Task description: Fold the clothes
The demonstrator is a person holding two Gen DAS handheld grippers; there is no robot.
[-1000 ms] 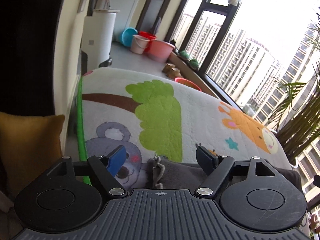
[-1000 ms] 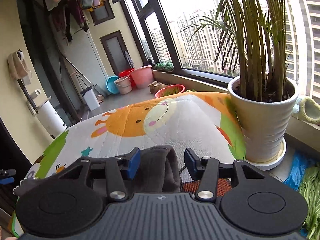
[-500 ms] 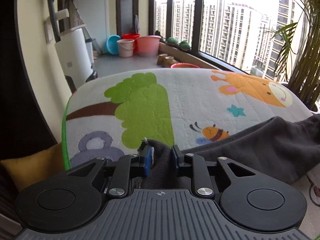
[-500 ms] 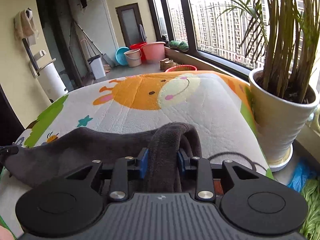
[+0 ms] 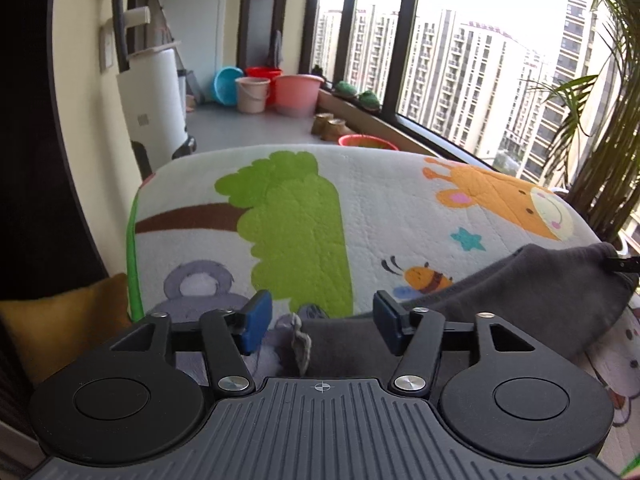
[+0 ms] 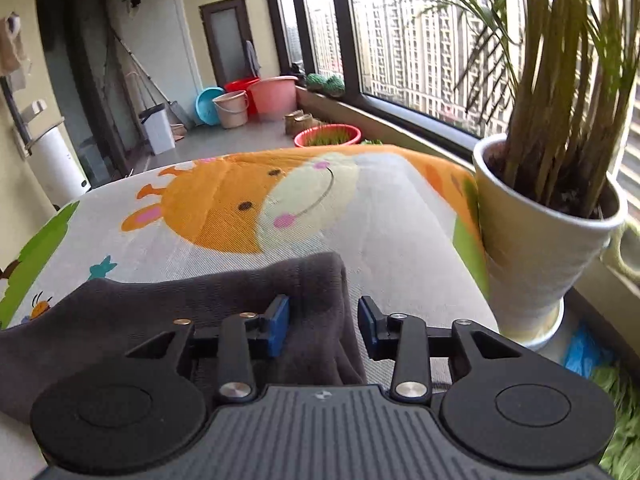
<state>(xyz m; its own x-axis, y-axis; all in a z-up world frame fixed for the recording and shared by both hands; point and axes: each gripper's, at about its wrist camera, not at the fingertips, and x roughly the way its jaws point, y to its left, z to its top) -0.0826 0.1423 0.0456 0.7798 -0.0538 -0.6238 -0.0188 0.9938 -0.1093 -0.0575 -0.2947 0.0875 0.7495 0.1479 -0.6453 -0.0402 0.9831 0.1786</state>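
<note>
Blanket: a big soft white blanket with cartoon pictures (image 5: 384, 216) covers the flat top. It has a green tree, an orange giraffe, a bee and a grey bear on it.
Cloth: a dark grey soft piece of clothing (image 5: 532, 292) lies across the near part of the blanket, stretched from one tool to the other. In the right wrist view its folded edge (image 6: 224, 300) bunches up by the tool.
Plant: a tall green plant in a white round pot (image 6: 536, 248) stands just beside the blanket, by the window.
Buckets: pink, red and blue plastic tubs (image 5: 276, 88) sit far back on the floor.
Left tool: the left gripper (image 5: 322, 322) has its blue pads wide apart and is opening. A grey corner of the cloth sits between the pads, but they do not press it.
Right tool: the right gripper (image 6: 323, 324) is opening too. The cloth's edge lies between its pads, against the left pad and clear of the right one, so it is not squeezed.
</note>
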